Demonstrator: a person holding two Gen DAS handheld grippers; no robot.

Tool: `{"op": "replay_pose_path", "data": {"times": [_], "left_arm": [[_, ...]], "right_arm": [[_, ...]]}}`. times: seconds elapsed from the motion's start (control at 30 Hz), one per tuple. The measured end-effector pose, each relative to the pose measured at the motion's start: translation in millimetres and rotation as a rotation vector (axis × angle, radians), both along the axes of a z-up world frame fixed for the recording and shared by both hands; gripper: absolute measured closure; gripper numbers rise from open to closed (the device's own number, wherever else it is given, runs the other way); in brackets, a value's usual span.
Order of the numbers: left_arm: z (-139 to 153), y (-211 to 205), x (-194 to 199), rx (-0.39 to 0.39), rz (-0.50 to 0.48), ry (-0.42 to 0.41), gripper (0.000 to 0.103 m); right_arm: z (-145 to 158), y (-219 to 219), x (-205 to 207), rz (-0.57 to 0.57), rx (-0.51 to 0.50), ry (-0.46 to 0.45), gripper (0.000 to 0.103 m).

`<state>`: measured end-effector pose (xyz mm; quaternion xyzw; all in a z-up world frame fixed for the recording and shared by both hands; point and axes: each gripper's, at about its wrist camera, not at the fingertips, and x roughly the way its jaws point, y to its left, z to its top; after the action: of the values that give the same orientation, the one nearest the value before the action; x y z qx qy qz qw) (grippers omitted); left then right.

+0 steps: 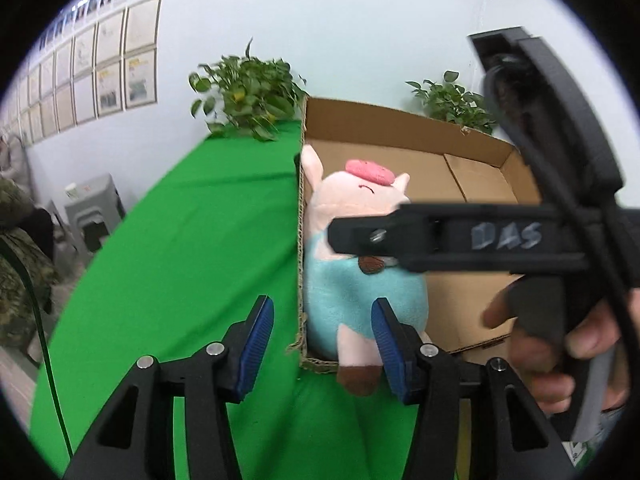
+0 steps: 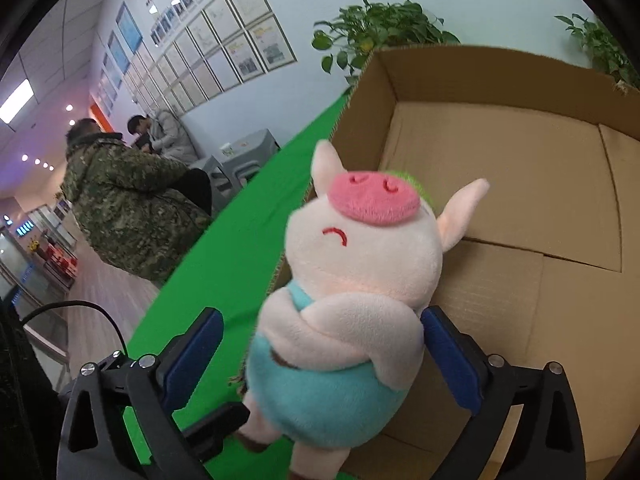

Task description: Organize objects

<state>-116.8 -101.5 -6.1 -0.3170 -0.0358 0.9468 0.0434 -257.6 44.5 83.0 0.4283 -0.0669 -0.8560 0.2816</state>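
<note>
A plush pig in blue overalls lies in the open cardboard box, against its left wall, one foot hanging over the front edge. My left gripper is open and empty, its fingers straddling the box's left wall near the pig's legs. My right gripper reaches across from the right above the pig. In the right wrist view the pig sits between the wide-open pads of my right gripper; the right pad is at its side, the left pad apart. The box lies behind.
A green cloth covers the table left of the box. Potted plants stand behind the box by the white wall. People and grey stools are off to the left, beyond the table edge.
</note>
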Motion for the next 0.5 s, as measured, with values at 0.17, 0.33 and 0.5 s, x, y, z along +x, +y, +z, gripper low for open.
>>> {"op": "replay_pose_path", "data": {"times": [0.17,0.33,0.5], "left_arm": [[0.2,6.9,13.3,-0.043,0.023,0.000,0.053],[-3.0,5.0,5.3,-0.063,0.036,0.006,0.053],[-2.9,5.6,-4.1,-0.073,0.049,0.006,0.053]], "right_arm": [[2.5,9.5,19.3,-0.010,0.015,-0.015,0.014],[-16.5,12.3,25.4,-0.040,0.034,-0.029,0.037],[-19.9,5.0,29.4,-0.044,0.054,-0.012,0.039]]}}
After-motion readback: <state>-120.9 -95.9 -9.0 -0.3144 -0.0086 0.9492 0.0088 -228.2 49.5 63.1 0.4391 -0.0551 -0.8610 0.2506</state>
